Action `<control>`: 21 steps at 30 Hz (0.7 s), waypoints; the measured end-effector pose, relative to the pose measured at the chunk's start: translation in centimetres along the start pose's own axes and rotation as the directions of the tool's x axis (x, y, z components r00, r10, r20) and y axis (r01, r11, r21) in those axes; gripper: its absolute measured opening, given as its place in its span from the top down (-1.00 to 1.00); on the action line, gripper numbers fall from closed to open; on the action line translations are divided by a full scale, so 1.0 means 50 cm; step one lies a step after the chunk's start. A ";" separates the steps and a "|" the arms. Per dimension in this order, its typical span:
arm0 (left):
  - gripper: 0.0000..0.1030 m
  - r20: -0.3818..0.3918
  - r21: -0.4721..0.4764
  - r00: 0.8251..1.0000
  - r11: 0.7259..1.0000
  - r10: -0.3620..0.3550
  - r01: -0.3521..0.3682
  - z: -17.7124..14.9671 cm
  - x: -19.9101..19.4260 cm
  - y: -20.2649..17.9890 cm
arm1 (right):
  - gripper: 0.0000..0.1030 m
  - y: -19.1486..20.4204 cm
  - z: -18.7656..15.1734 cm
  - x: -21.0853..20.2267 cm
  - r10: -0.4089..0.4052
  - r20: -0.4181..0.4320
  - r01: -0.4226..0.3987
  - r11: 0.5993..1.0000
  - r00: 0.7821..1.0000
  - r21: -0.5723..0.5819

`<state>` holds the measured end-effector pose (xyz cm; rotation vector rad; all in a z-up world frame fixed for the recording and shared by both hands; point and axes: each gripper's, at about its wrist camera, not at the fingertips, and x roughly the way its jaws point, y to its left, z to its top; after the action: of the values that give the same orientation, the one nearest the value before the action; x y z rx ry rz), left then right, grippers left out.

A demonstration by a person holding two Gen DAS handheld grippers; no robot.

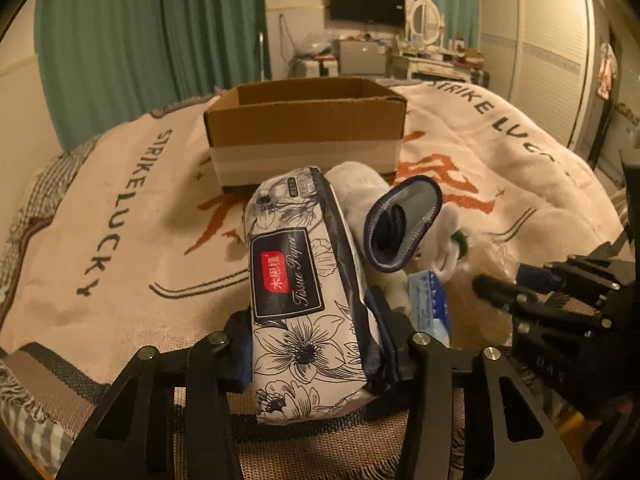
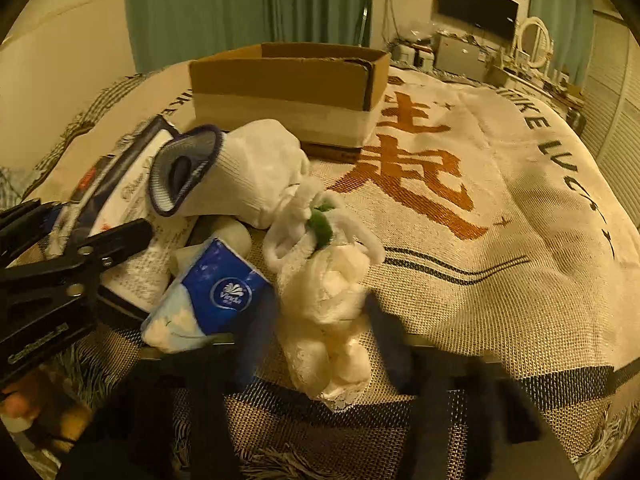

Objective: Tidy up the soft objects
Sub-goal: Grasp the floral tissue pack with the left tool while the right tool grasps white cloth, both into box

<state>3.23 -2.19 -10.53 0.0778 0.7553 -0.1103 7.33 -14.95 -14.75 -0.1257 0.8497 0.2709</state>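
Note:
My left gripper (image 1: 310,354) is shut on a flower-printed tissue paper pack (image 1: 298,276), which shows at the left in the right wrist view (image 2: 128,200). Behind it lie a white glove with a grey cuff (image 1: 400,220) (image 2: 232,168), a blue Vinda tissue pack (image 1: 430,304) (image 2: 216,292) and a clear bag of white cotton balls (image 2: 328,312). My right gripper (image 2: 316,332) is open, its blurred fingers on either side of the cotton bag. An open cardboard box (image 1: 304,128) (image 2: 288,84) stands farther back on the bed.
Everything lies on a cream blanket (image 2: 500,240) with orange characters and "STRIKE LUCKY" lettering. A green curtain (image 1: 140,40), a wall TV (image 1: 366,2), a dresser with a mirror and a wardrobe stand beyond the bed. The right gripper body (image 1: 560,308) is close at the right of the left view.

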 end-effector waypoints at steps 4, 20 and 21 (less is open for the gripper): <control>0.13 0.031 -0.003 1.000 1.000 0.004 -0.004 0.005 -0.021 0.014 | 0.77 -0.011 0.002 -0.026 0.001 0.036 -0.001 1.000 0.999 0.020; 0.13 0.272 -0.048 0.962 0.999 0.005 0.009 0.237 -0.165 0.111 | 0.77 -0.018 0.260 -0.233 0.076 0.350 -0.073 0.997 0.934 -0.022; 0.13 0.282 -0.048 0.959 0.999 0.012 0.002 0.263 -0.162 0.115 | 0.77 -0.014 0.286 -0.239 0.082 0.368 -0.075 0.997 0.926 -0.034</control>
<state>7.07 2.63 4.76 0.0179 0.4718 -0.0960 10.34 -14.73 3.65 -0.0554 0.4770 0.3655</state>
